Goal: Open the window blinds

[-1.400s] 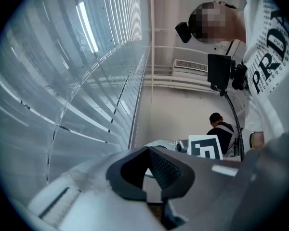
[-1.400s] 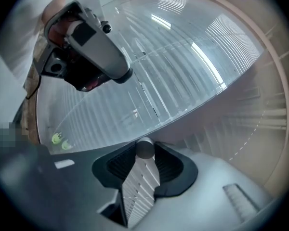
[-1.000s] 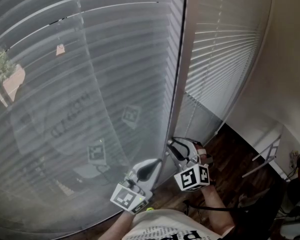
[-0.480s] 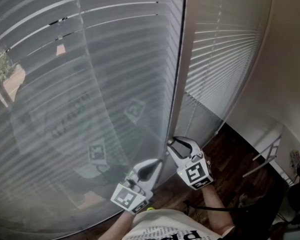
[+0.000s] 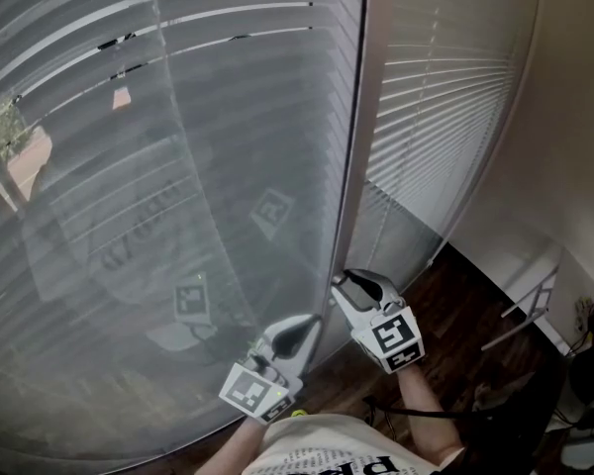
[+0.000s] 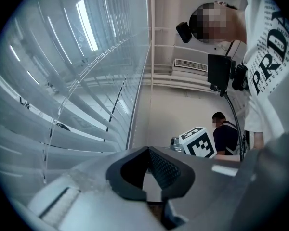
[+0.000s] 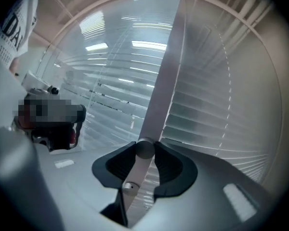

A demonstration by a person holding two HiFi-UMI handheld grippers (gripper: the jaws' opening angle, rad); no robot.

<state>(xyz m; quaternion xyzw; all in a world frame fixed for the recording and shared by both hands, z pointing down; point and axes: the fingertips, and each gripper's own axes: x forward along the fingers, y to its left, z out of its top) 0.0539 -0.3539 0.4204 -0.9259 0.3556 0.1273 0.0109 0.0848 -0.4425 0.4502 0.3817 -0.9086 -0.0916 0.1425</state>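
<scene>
You have your right claw [image 5: 343, 285] clenched on the lower end of the rod [image 7: 144, 148] that hangs beside the blinds [image 5: 228, 117]. That grip makes sense: the rod is the part that tilts the slats [image 5: 178, 196], so pinching it low down gives your wrist a firm hold for twisting. The rod sits squarely between the two dark pads [image 7: 171, 165], touching both. It runs up from there in line with the pale upright strip [image 5: 376, 166] between the two blinds. Your left claw [image 6: 148, 152] is pinched together on nothing. It hangs just beside the right one, low and to its left, near the slats but not touching them. I read that as parked out of the way, not working. The slats lie mostly closed lower down, with a few bright gaps near the top where daylight comes through, so I judge the opening as only begun. Expect that more twisting is needed, and mind that the smooth rod could slip in the pads if your squeeze eases.
</scene>
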